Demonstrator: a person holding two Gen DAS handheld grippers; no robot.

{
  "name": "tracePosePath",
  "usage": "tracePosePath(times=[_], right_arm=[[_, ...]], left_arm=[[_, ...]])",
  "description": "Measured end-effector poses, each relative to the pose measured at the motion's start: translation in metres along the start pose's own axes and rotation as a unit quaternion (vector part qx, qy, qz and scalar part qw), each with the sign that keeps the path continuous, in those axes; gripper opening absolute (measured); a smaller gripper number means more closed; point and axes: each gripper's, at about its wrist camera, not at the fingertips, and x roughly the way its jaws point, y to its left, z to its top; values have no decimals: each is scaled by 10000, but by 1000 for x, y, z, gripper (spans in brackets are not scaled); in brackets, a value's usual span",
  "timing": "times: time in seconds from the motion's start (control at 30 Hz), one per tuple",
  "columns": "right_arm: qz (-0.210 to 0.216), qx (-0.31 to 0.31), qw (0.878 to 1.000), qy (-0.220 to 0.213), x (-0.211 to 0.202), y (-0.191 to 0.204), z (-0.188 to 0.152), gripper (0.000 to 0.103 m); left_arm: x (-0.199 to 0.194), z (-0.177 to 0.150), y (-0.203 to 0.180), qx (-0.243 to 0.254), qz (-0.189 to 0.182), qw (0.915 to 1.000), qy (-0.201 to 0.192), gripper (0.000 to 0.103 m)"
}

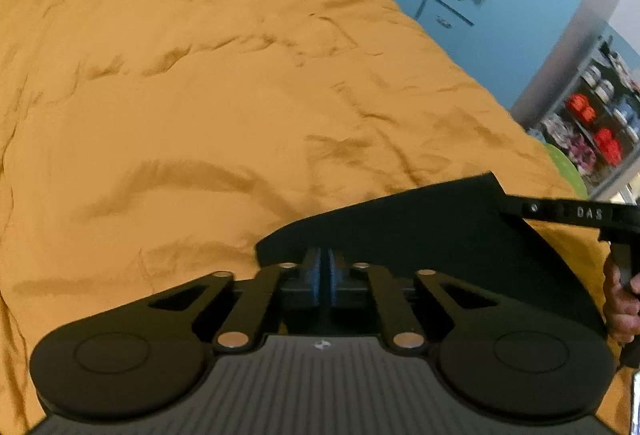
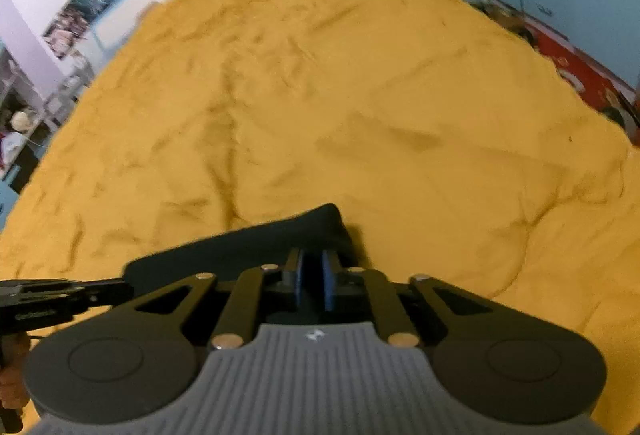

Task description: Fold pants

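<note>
Mustard bedspread (image 1: 200, 95) — each hand-held gripper, left (image 1: 325, 271), right (image 2: 312, 275) marked "DAS", clenched on dark pants (image 1: 400, 227).

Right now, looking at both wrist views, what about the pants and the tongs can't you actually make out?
- Pants: in both views the tongs' bodies cover the near part, so how far the fold has got is unclear.
- Left tongs: whether the pads pinch fabric is hidden, dark on dark.
- Right tongs: same doubt; motion blur softens the right wrist view.
- Shelf items: blurred and too small to identify.
- Bedspread: its edges are cut off by the frame.
</note>
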Motion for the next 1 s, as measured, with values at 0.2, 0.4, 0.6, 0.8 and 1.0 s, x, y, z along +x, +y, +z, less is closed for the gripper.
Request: tracePosePath(times=[0.2,0.4,0.6,0.8,1.0], right_arm=[[-494,-91,9987,-60,-7,-1,-2,0],[-391,-96,9986,-329,-63,-4,-13,18],[-312,-588,9968,-451,-118,17,-49,18],[-560,-1050,9926,-241,-130,27,-111,18],[-629,-531,9966,-10,-123,6,-139,22]], left_arm=[[-10,-3,11,-161,157,9997,-80,6],[-53,-7,1,-142,193,9995,-193,12],[-96,-34,-42,168,-203,9995,-199,15],[-90,-96,-66,178,-195,9994,222,15],[-85,-129,-65,-31,-31,9988,482,16]])
